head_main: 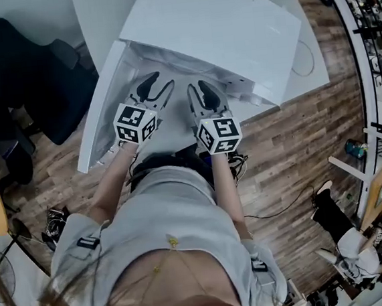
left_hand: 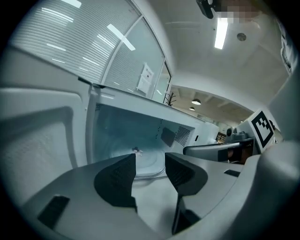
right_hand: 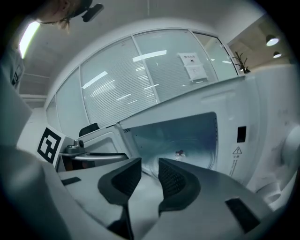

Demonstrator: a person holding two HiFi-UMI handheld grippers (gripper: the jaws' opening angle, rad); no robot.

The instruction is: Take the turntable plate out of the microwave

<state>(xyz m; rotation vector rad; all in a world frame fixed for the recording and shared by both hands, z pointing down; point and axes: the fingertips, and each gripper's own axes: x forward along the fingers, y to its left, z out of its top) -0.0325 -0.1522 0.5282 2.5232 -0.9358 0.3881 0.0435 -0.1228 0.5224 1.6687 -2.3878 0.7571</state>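
A white microwave [head_main: 212,26] stands on a white table with its door [head_main: 103,110] swung open to the left. The glass turntable plate [left_hand: 117,152] lies flat on the cavity floor, and it also shows in the right gripper view as the plate [right_hand: 187,157] with a small hub at its middle. My left gripper [head_main: 152,85] hangs just outside the opening, aimed in at the plate; its jaws [left_hand: 150,158] stand apart with nothing between them. My right gripper [head_main: 202,91] is beside it, also in front of the cavity, with a narrower empty gap [right_hand: 150,163].
The open door flanks my left gripper on its left. The microwave's control panel [right_hand: 241,136] is to the right of the cavity. A dark office chair [head_main: 28,70] stands left of the table, cables [head_main: 56,222] lie on the wooden floor, and a metal rack [head_main: 374,30] is far right.
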